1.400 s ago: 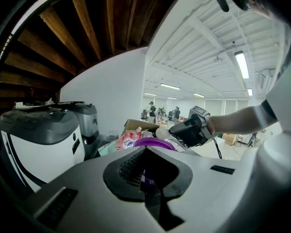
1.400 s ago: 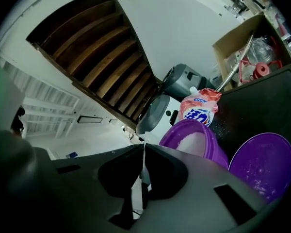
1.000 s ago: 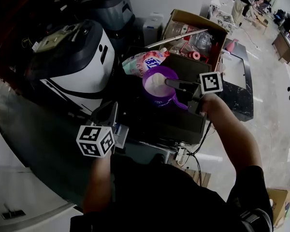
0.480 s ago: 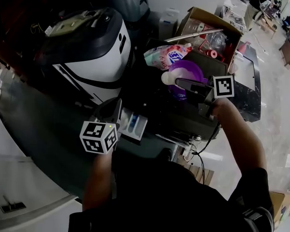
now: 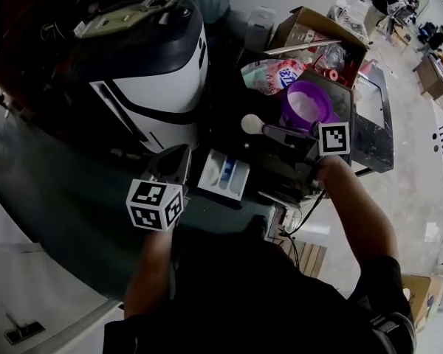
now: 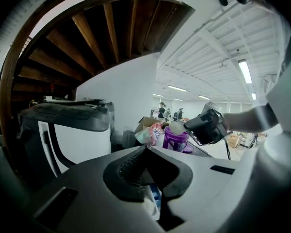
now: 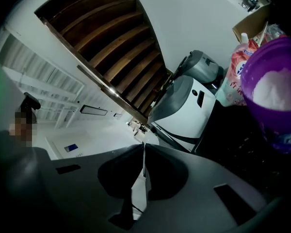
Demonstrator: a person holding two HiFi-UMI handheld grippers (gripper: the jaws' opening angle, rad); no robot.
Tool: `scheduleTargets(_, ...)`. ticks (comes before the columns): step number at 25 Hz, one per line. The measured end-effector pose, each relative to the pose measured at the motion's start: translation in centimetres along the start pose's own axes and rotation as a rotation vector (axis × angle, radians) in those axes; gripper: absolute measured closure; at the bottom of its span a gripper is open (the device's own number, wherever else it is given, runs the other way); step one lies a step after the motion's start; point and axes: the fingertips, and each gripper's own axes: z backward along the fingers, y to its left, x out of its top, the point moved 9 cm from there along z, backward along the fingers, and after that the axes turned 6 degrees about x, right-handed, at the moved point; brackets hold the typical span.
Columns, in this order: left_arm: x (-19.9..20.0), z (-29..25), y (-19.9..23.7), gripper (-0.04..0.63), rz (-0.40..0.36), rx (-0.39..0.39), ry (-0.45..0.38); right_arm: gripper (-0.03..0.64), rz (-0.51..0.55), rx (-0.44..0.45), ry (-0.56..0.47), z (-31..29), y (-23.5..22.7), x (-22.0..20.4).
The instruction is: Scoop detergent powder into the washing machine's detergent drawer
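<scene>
Just far of detergent drawer (image 5: pixel 225 175): heaped scoop (image 5: pixel 249 124), handle pinched in closed right gripper (image 5: pixel 272 130). Left gripper (image 5: pixel 179 161) closed, empty. Light, stiff, spill-prone; best kept level, by handle.

White scoop (image 5: pixel 251 124) heaped with powder, near open white detergent drawer (image 5: pixel 225 177), purple powder tub (image 5: pixel 308 102) beyond

From your head you look steeply down on the left gripper (image 5: pixel 176 164) and right gripper (image 5: pixel 277 131). The left gripper's camera faces the purple tub (image 6: pixel 176 139) from well back. The right's, sighting along the scoop handle (image 7: pixel 139 188), sits close to it. All three views share the tub and the white appliance (image 5: pixel 159 80).
</scene>
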Motion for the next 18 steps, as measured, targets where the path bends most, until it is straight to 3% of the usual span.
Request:
scheduleTargets(9,-3.3,4.3,5.0,0.588,0.002,-0.071,0.034,0.594,-0.016,-0.043,-0.030,-6.4,2.2,-5.3)
scheduleTargets(18,-4.6,1.7,5.4,0.588,0.044,-0.125,0.048,0.595,-0.040,-0.074,-0.108,-8.1,1.1,-7.9)
